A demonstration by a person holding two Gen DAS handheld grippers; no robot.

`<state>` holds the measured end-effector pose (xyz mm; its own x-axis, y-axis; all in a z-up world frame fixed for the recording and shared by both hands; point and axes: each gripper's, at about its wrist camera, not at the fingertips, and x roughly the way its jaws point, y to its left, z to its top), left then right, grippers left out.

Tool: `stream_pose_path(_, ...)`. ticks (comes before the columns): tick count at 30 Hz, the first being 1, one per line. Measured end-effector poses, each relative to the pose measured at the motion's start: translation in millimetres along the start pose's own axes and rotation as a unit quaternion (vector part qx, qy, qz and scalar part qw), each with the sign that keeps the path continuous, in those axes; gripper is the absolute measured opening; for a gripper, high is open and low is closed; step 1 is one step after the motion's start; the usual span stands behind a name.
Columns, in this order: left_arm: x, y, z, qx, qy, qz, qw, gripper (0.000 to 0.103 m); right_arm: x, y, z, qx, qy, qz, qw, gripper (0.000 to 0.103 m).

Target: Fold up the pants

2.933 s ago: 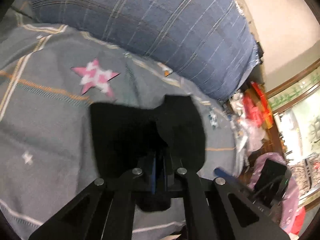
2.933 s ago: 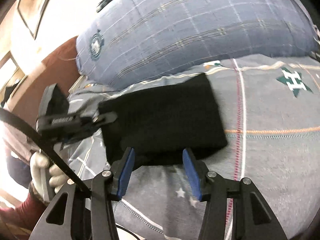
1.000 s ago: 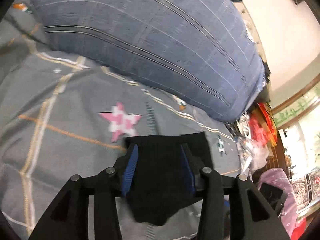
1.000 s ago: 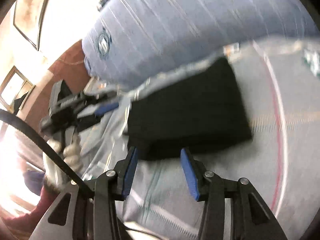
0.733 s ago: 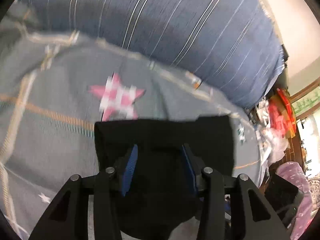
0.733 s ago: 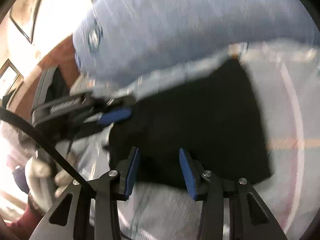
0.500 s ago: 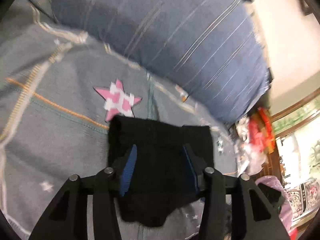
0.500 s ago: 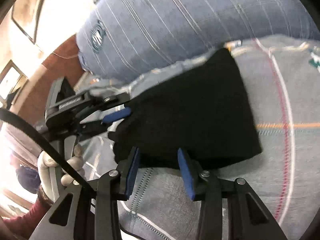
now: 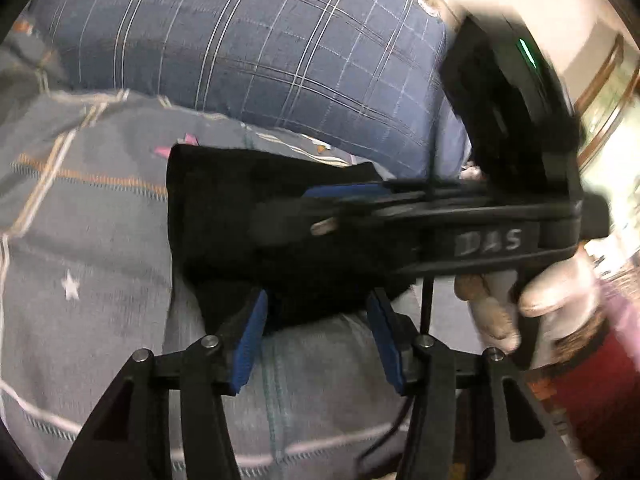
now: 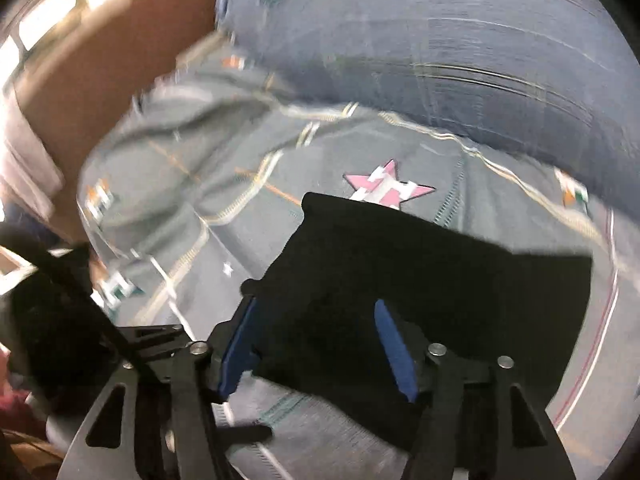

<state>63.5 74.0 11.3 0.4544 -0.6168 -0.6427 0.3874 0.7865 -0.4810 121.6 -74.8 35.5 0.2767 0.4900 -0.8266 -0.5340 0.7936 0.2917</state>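
The black pants (image 9: 224,216) lie folded into a compact rectangle on the grey patterned bedsheet (image 9: 88,240). My left gripper (image 9: 316,340) is open, its blue pads at the near edge of the pants and holding nothing. My right gripper (image 10: 316,340) is open too, above the near end of the pants (image 10: 440,272). In the left wrist view the right gripper (image 9: 304,212) reaches in from the right, low over the pants, held by a white-gloved hand (image 9: 532,300).
A large blue plaid pillow (image 9: 260,40) lies along the far side of the bed, also in the right wrist view (image 10: 460,40). A pink star (image 10: 384,188) on the sheet sits just past the pants. A brown headboard (image 10: 100,60) is at the left.
The left gripper let go of the pants and opened. The right gripper swung across over the pants and now fills the right of the left wrist view.
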Motion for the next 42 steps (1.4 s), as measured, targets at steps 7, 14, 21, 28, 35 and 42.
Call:
stream_pose_path(7,6,32,-12,-0.060,0.028,-0.014,0.9977,0.002,23,12,24,-0.027,0.055,-0.075,0.995,0.001)
stream_pose_path(14,5,44,-16,-0.075,0.026,-0.034,0.9963,0.002,-15,34,38,-0.050,0.011,-0.045,0.998,0.019)
stream_pose_path(21,14,47,-18,-0.096,0.021,-0.040,0.9943,0.002,45,58,1,-0.138,0.075,-0.107,0.982,0.056)
stream_pose_path(28,1,44,-3,-0.090,0.012,-0.031,0.9954,0.002,-13,32,26,-0.029,-0.001,-0.052,0.998,0.007)
stream_pose_path(35,-7,52,31,-0.087,-0.024,0.014,0.9958,0.003,-90,14,30,0.015,-0.079,-0.037,0.996,0.007)
stream_pose_path(42,-22,112,23,-0.191,-0.036,0.022,0.9807,0.003,-54,39,-5,-0.025,-0.024,-0.037,0.999,0.007)
